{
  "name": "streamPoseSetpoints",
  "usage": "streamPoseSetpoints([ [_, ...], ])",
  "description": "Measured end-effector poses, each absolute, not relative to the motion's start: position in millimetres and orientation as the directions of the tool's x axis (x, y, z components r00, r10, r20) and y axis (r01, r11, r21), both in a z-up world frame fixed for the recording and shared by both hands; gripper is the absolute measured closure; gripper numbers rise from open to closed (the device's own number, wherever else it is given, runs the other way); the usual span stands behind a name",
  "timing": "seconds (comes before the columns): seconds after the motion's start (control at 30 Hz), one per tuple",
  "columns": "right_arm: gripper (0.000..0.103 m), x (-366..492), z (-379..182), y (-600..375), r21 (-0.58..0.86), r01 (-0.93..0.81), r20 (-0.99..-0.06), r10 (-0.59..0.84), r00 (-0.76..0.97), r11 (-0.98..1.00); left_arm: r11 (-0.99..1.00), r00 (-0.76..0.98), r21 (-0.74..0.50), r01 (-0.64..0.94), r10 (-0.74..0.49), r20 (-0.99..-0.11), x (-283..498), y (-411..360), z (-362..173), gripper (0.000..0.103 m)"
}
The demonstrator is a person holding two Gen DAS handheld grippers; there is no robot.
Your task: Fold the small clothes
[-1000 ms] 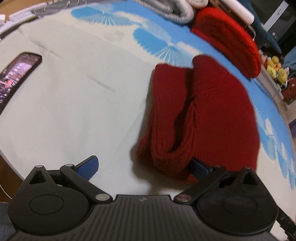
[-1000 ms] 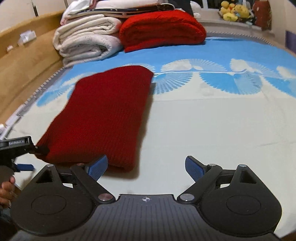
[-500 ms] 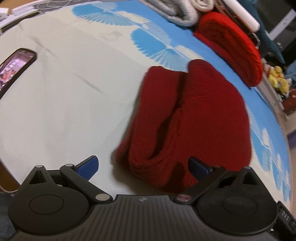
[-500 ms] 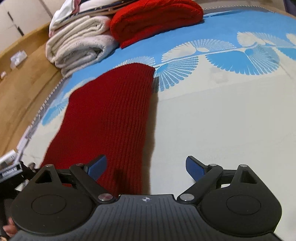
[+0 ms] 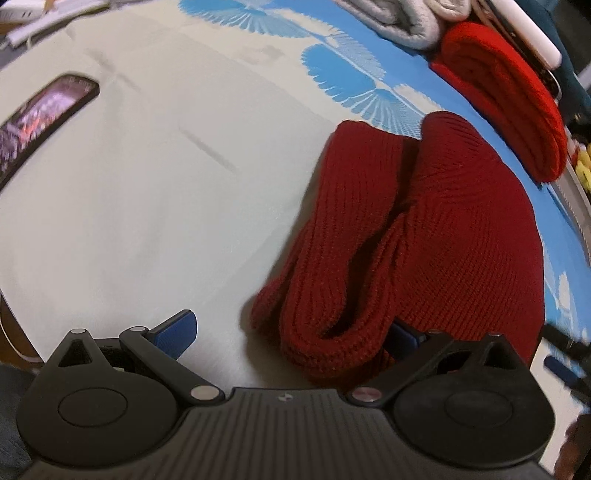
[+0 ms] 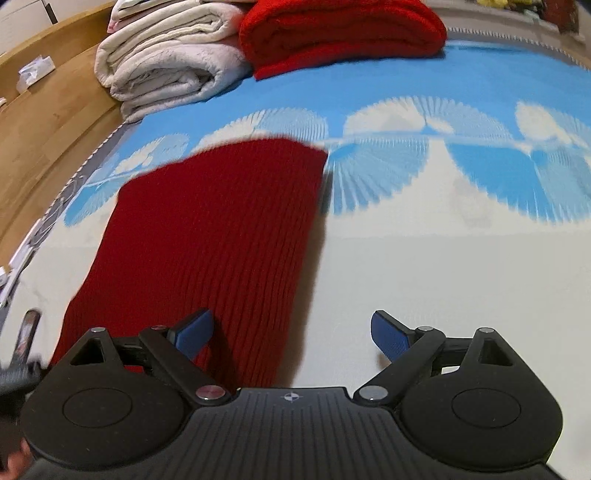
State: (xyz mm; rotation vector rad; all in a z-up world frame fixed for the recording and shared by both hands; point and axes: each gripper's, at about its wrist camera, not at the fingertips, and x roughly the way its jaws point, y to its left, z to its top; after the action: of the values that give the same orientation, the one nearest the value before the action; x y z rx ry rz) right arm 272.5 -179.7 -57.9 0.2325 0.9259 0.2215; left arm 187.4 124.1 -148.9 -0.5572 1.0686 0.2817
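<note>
You are working over a bed sheet (image 6: 443,280), cream with blue fan prints. Your left gripper (image 5: 295,334) stands wide, its right finger behind the near rolled edge of the dark red knit (image 5: 424,229). Your right gripper (image 6: 291,332) is also wide, empty, over the knit's near right edge. A phone (image 5: 40,114) lies far left. Folded white blankets (image 6: 166,70) and a bright red knit (image 6: 340,33) sit at the far side.

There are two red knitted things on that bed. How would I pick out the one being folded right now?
Start at the bed with its cream and blue fan-print cover. At the far end, a bright red knit sits rolled beside pale folded blankets. The one being folded is the darker red knit, lying flat and alone mid-bed, right in front of the tongs.
</note>
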Motion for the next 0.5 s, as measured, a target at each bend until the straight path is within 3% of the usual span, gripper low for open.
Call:
streamPoseSetpoints([
  [0.3,0.005,395,-63,-186,0.395,-0.010,-0.797,0.348,0.494,0.919,0.762,0.456,-0.336,-0.554,-0.060,-0.888,191,131,-156,0.000],
  [0.5,0.004,442,-88,-176,0.482,-0.052,-0.774,0.453,0.442,0.874,0.742,0.463,-0.348,-0.573,-0.058,-0.885,192,133,-157,0.000],
])
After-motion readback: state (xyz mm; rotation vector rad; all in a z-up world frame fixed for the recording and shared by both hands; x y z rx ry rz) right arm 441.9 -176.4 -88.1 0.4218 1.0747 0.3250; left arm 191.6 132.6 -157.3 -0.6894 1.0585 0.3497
